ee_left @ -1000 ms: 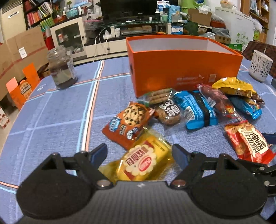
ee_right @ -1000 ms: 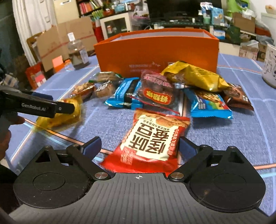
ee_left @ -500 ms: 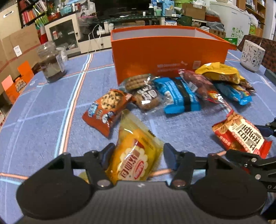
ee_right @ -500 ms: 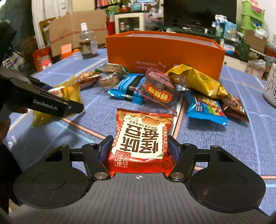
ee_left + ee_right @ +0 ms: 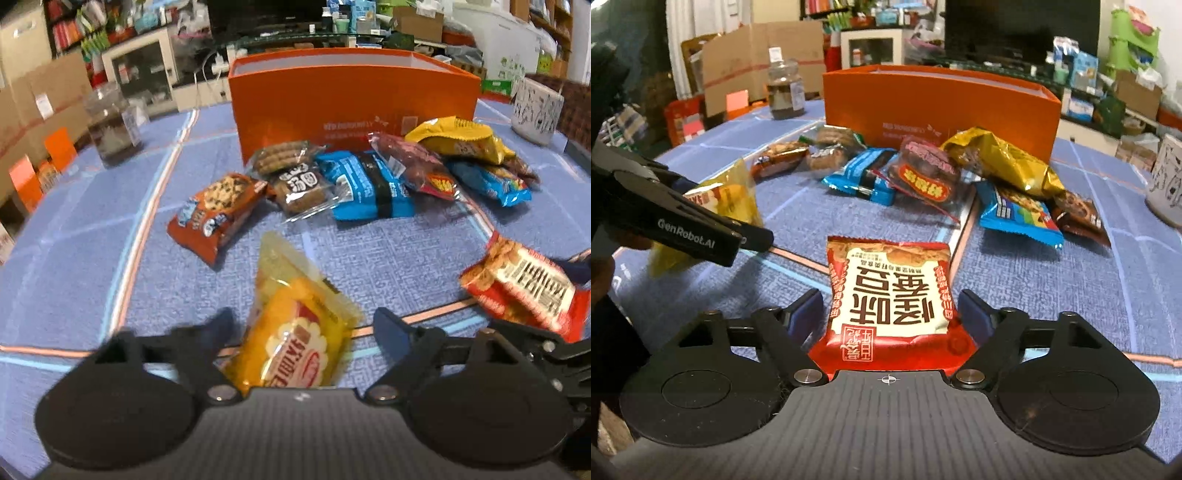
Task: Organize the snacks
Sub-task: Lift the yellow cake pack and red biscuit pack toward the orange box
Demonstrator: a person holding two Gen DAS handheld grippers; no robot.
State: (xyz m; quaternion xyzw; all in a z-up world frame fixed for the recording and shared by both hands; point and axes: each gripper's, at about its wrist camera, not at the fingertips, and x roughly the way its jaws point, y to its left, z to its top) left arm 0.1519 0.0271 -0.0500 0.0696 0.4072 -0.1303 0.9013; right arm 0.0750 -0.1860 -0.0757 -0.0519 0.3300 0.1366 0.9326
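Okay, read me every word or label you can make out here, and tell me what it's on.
"GenRobot.AI": side of the left gripper.
"怪味蚕豆": red packet, upside down in the right wrist view.
White print on the orange box, the label on the yellow packet and the yellow characters on the dark red packet: too blurred to read.
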